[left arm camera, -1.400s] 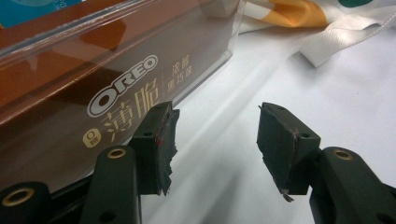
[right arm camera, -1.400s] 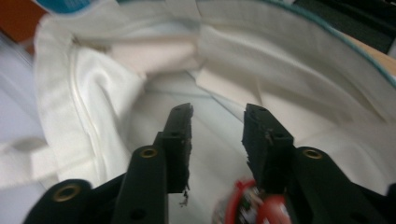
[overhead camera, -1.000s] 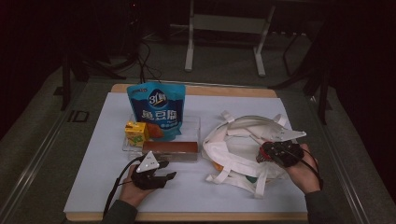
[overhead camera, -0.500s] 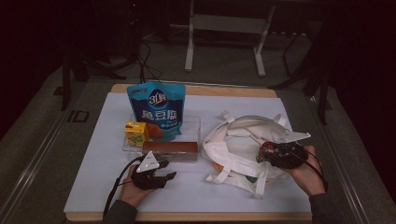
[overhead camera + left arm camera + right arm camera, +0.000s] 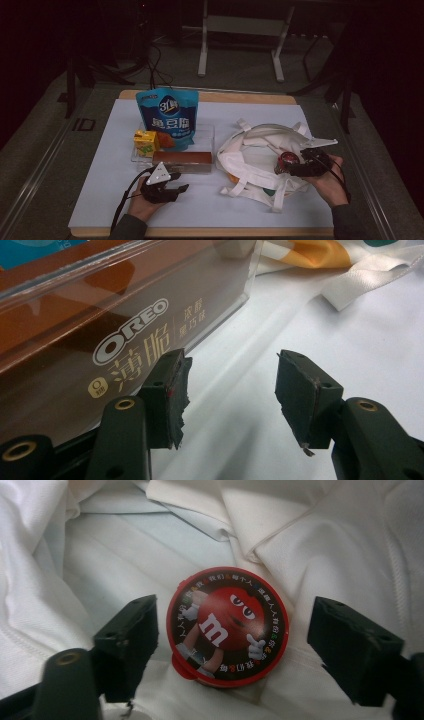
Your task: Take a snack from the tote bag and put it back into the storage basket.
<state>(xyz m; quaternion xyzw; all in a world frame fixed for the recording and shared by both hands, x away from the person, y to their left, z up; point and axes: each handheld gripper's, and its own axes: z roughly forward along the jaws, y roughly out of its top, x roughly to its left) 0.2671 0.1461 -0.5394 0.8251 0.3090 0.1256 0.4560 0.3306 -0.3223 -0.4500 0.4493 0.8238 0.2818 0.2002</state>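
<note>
A round red M&M's tin [image 5: 227, 627] lies lid up on the cloth inside a white tote bag [image 5: 250, 155]. My right gripper [image 5: 235, 625] has just been opening its jaws. They now stand on either side of the tin with a gap on both sides, so neither pad touches it. From above, the right gripper [image 5: 286, 168] reaches into the bag from the right, by the tin [image 5: 289, 159]. My left gripper [image 5: 234, 375] rests open on the white table cover with nothing between its jaws, just in front of a brown Oreo box [image 5: 100, 340].
A clear tray [image 5: 206, 134] behind the left gripper [image 5: 179, 183] holds the Oreo box [image 5: 182, 160], a yellow carton [image 5: 145, 142] and a blue snack pouch [image 5: 167, 117]. The bag's straps spread over the table's right half. Cables trail from both grippers.
The right hand has moved slightly left and down into the bag, and the tin now lies loose in front of it. The left hand has kept still.
</note>
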